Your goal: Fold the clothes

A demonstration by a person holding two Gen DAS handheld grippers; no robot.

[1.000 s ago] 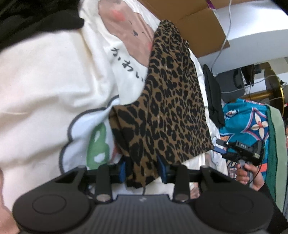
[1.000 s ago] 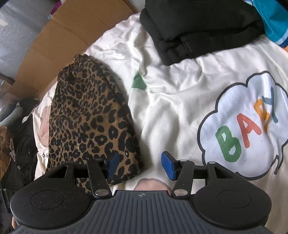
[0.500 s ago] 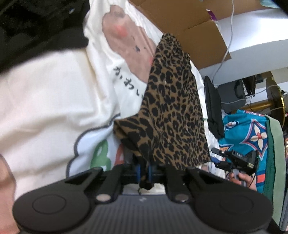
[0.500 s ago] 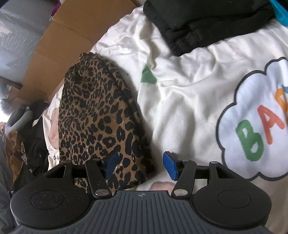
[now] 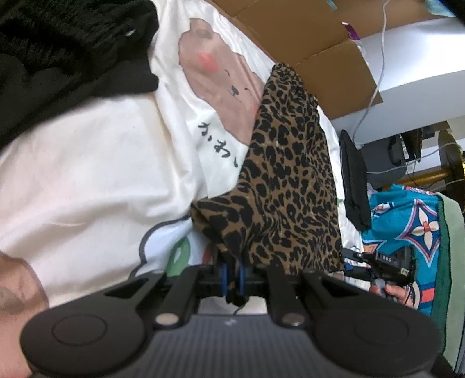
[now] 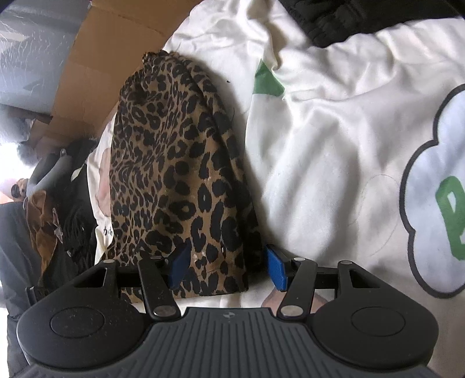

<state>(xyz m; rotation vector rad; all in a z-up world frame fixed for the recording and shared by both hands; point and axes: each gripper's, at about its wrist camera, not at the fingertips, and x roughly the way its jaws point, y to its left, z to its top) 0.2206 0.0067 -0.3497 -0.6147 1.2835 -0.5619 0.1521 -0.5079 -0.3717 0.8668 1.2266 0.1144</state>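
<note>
A leopard-print garment point(image 5: 284, 180) lies lengthwise on a white printed bedsheet point(image 5: 96, 162). My left gripper point(image 5: 232, 277) is shut on its near corner, and the cloth bunches up between the blue pads. In the right wrist view the same leopard-print garment point(image 6: 180, 174) spreads away from me. My right gripper point(image 6: 226, 266) stands open over its other near corner, with the cloth's edge between the blue fingers point(image 6: 276, 269) and no pad pressing on it. The right gripper point(image 5: 377, 261) also shows in the left wrist view, held in a hand at the garment's far corner.
Folded black clothes point(image 6: 348, 17) lie at the sheet's far end. Brown cardboard point(image 6: 96, 75) lines the bed's edge beyond the garment. A teal patterned cloth point(image 5: 407, 221) and a dark strip of fabric point(image 5: 353, 180) lie past the garment. Dark clutter point(image 6: 49, 221) sits off the left side.
My left gripper closed on the garment's corner, bunching the cloth. My right gripper sank toward the other corner, whose edge now lies between its open fingers.
</note>
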